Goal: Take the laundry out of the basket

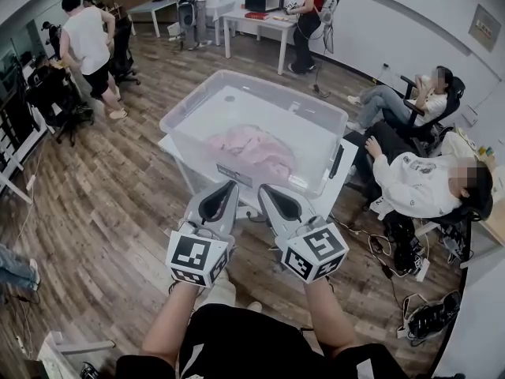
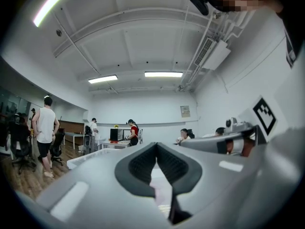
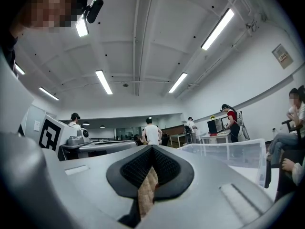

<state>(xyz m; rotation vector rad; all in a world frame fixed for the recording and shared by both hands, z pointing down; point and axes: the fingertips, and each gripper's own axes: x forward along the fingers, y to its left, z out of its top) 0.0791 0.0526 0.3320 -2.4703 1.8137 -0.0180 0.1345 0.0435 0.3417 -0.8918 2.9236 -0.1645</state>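
Crumpled pink laundry lies on the bottom of the clear plastic basket. Just near of its near wall, the left gripper and right gripper hover side by side, jaws pressed together, empty.

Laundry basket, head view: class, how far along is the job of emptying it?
Done: nothing yet; the pink laundry lies inside the clear basket on the white table. In hand: nothing; the left gripper and right gripper are both shut and empty, short of the basket's near wall. Left: reach in, grip the laundry and lift it out.
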